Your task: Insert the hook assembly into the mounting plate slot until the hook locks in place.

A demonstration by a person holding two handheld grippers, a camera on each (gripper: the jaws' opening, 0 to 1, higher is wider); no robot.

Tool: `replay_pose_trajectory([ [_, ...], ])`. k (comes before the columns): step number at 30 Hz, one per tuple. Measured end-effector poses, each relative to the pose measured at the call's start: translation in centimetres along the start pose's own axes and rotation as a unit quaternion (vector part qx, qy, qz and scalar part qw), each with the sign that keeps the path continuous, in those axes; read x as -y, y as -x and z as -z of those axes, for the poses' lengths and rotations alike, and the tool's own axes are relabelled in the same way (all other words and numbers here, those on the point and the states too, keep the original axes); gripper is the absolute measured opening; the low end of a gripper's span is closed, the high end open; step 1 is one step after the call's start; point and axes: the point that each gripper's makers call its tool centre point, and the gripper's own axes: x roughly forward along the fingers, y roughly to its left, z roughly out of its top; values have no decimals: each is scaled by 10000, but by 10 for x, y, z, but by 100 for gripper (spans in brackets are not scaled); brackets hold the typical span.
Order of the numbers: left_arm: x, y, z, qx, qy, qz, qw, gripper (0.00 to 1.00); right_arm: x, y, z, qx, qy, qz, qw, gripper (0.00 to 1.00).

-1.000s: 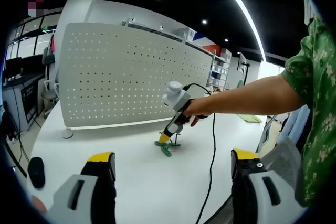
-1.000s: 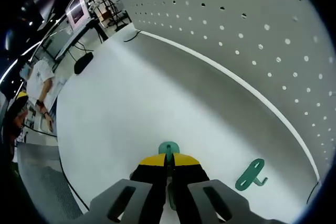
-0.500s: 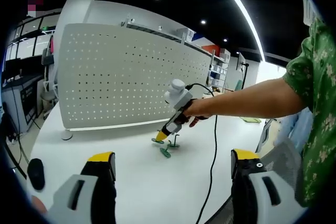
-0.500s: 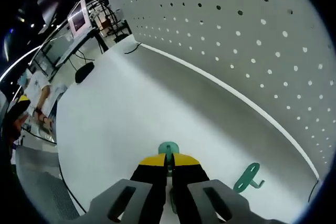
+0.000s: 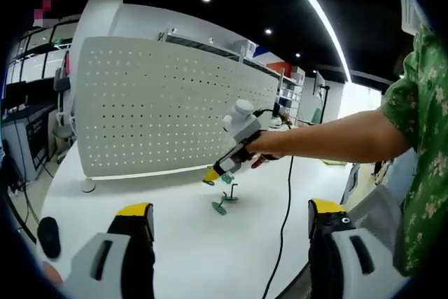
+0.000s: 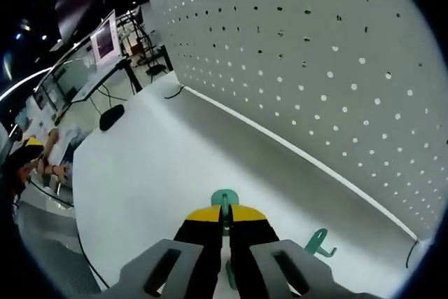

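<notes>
Jaws of the left gripper (image 5: 231,232) stand spread and empty; ahead between them, the right gripper (image 5: 211,173) lifts one green hook (image 5: 227,178) above a spare hook (image 5: 222,202) on the table (image 5: 182,236). Right gripper view: jaws pinch the green hook, the pegboard (image 6: 315,61) lying beyond them, insertion not yet begun

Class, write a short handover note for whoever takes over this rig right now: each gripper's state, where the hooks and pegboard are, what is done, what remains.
Right gripper: shut on a green hook, lifted off the white table.
Left gripper: open, holds nothing.
Second green hook: lies on the table near the pegboard.
Done: one hook picked up.
Left: carry it to the pegboard, insert until it locks.
</notes>
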Motion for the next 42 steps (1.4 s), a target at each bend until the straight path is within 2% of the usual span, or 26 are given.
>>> replay_pose_trajectory([
  [9,3,-1,-4,36,-38,60,10000,93,1,20,-17,517,-88,207,9984,1],
  [22,8,0,-10,88,-119,128,9998,93,0,50,-42,1156,-65,493,9920,1],
  [33,12,3,-21,288,-200,163,9993,93,-2,70,-46,1471,-123,645,9869,1],
  [42,14,2,-23,286,-261,218,9990,93,-1,100,-56,1957,-226,893,9763,1],
])
